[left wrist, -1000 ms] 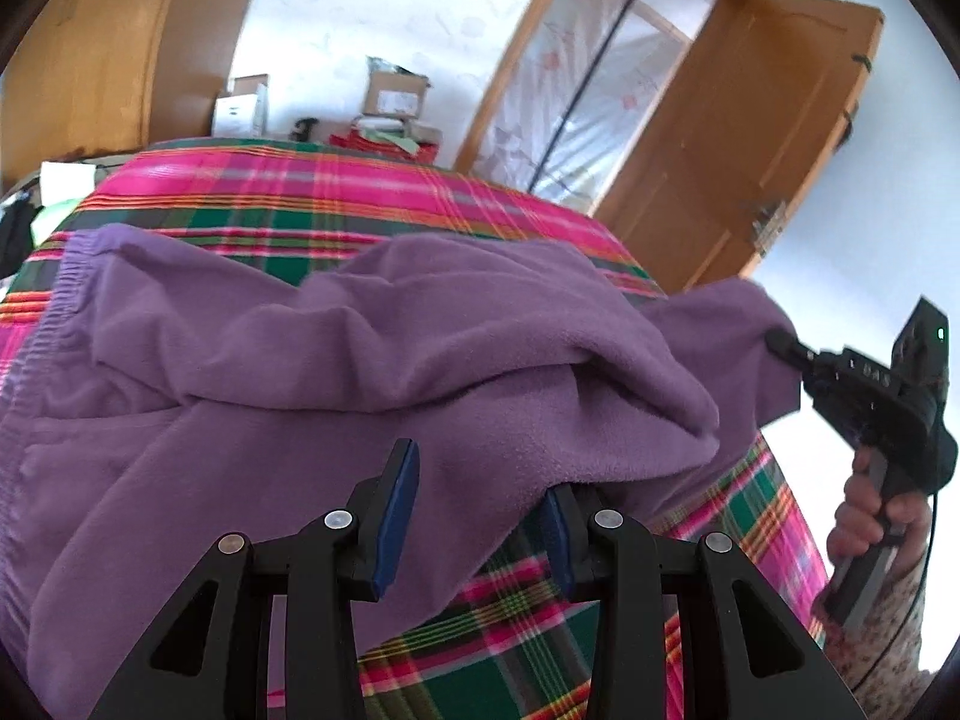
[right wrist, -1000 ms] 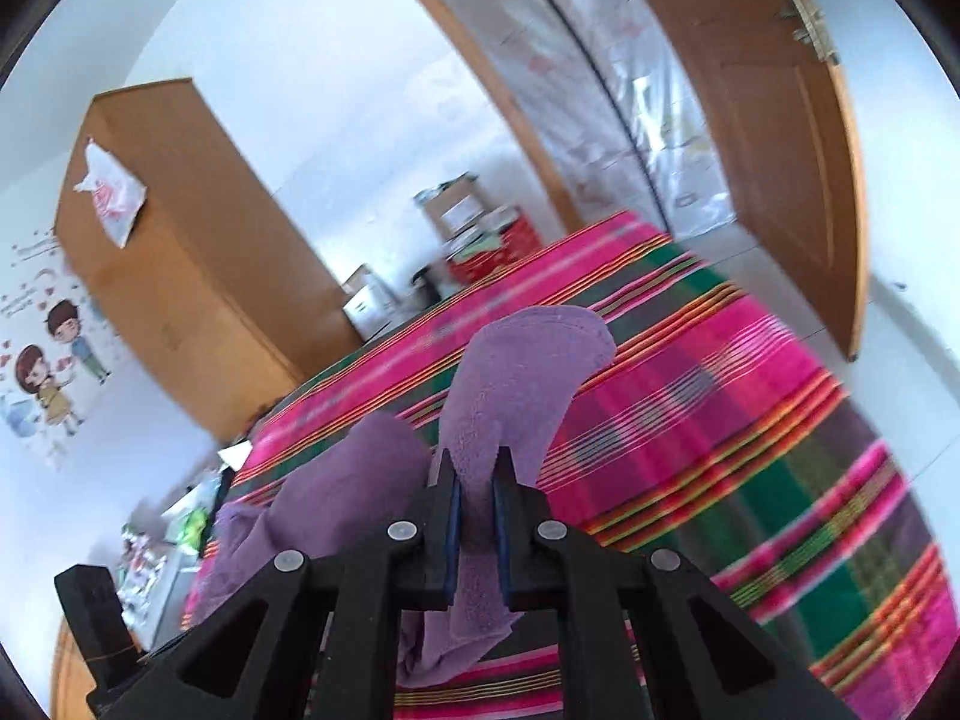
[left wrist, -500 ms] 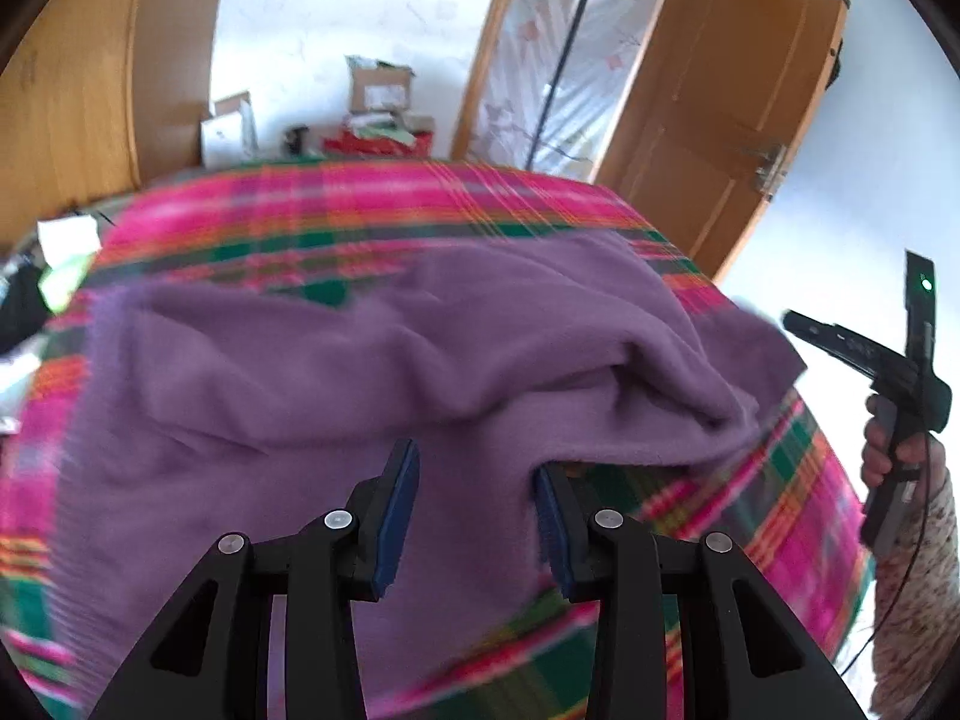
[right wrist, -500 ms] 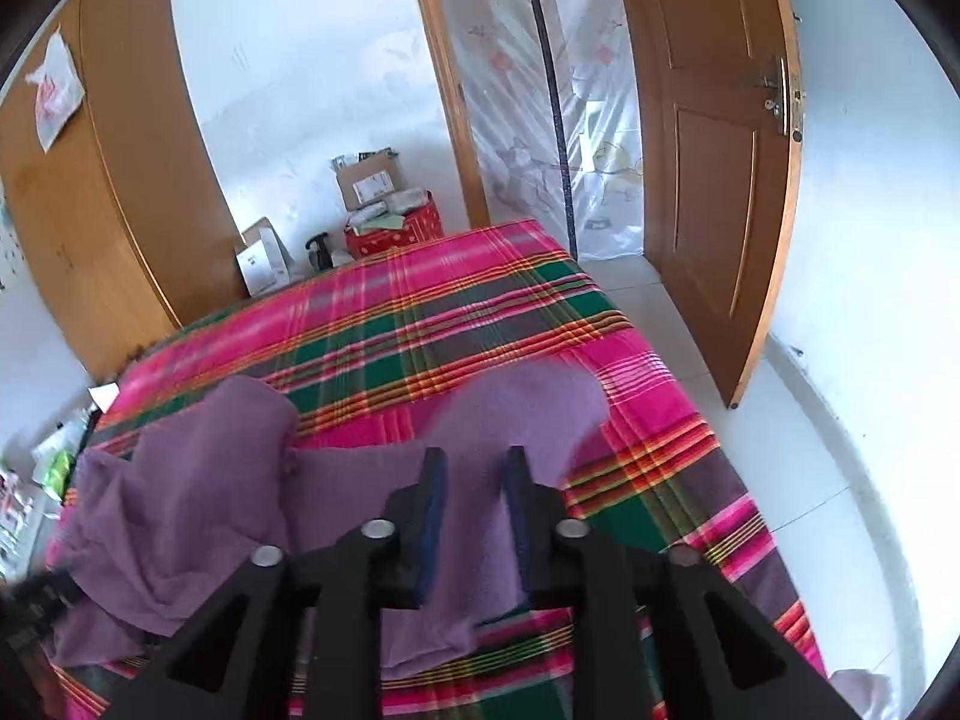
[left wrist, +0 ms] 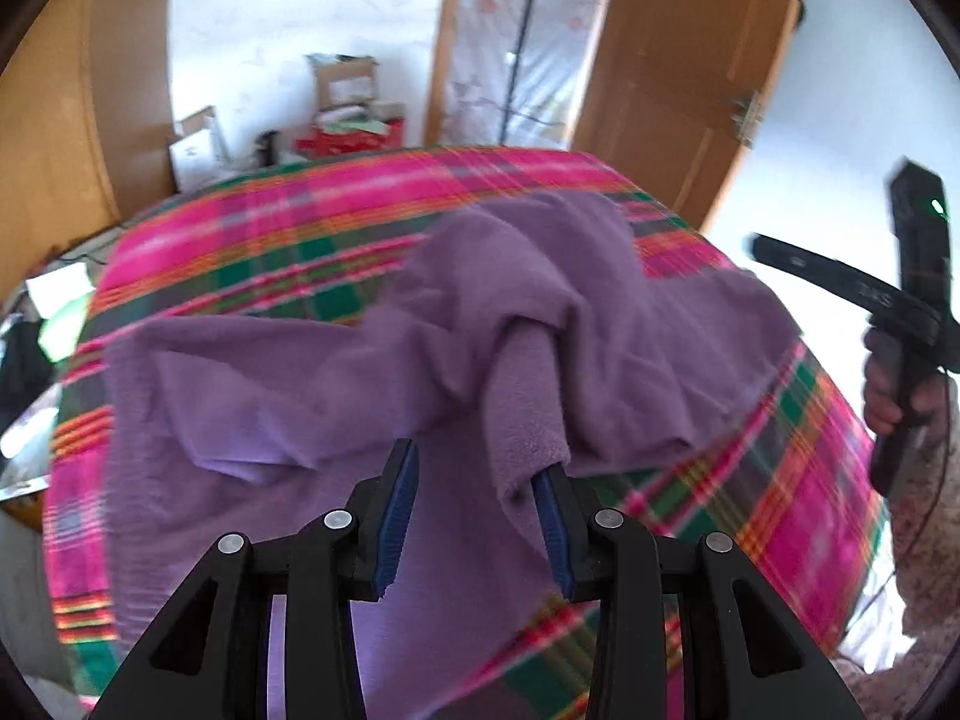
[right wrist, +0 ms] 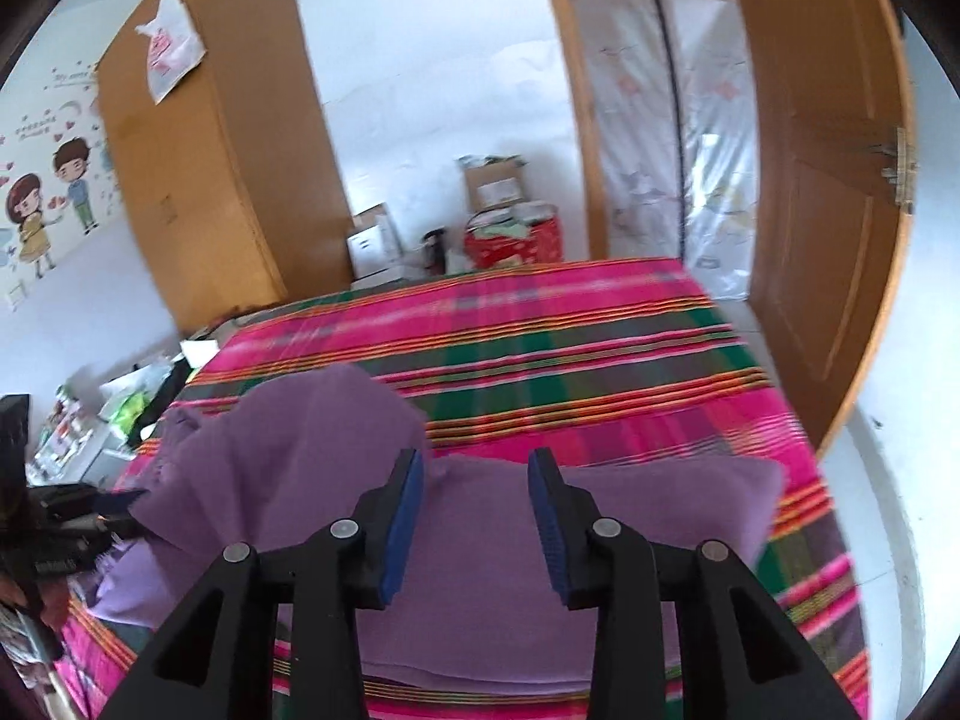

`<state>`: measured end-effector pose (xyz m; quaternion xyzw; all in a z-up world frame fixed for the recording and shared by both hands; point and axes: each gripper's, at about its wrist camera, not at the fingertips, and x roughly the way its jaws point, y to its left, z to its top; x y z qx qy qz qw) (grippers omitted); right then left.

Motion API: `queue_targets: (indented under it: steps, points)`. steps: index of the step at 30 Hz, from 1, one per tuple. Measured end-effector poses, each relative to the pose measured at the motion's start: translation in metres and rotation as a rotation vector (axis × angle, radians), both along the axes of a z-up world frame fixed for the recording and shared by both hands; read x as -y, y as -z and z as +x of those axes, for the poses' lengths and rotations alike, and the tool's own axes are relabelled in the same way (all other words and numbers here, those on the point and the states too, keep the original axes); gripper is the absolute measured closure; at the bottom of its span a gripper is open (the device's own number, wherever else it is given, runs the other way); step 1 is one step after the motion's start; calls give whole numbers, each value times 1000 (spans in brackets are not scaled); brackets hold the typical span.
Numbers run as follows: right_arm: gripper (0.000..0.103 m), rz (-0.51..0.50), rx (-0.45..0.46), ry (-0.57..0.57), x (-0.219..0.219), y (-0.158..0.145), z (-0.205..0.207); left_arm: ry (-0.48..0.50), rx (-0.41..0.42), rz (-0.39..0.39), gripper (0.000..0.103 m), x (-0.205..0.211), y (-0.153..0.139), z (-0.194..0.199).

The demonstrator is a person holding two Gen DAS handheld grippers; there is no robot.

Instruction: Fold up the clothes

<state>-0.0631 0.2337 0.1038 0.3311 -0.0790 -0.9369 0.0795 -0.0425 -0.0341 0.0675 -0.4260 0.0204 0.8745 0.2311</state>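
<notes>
Plaid bedding (right wrist: 600, 360) in pink and green is filling the middle of both views, with the purple garment (left wrist: 300, 372) lying crumpled across its lower half. Having clamped a fold a second ago, the right gripper (right wrist: 477, 498) is now hovering at the bottom centre of its frame with its jaws spread wide and empty, the cloth dropped flat beneath it. At the bottom centre of its own view, the left gripper (left wrist: 477, 492) is staying parted, a hanging fold of the garment brushing the pad of its right finger (left wrist: 549, 516).
</notes>
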Motion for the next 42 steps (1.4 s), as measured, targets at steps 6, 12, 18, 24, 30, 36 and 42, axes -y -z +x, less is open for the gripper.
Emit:
queue_targets:
  steps: [6,12,18,24,30,36,42]
  points:
    - [66,-36,54,-158,41,18,-8,102,15,2,63,-1,-5,9]
    - [66,-35,116,-316,80,43,-15,-22,-64,-18,63,51,-34,-9]
    - [62,9,122,-371,99,54,-20,-243,-101,-161,62,104,-37,-78]
    - [54,39,136,-419,117,65,-28,-185,-42,-261,56,105,-11,-126]
    - [53,58,154,-428,124,69,-32,10,-68,-498,55,76,22,-135]
    - [53,75,152,-430,129,72,-37,98,-74,-580,55,60,42,-140]
    - [68,34,164,-397,122,72,-42,115,-76,-571,56,60,48,-143]
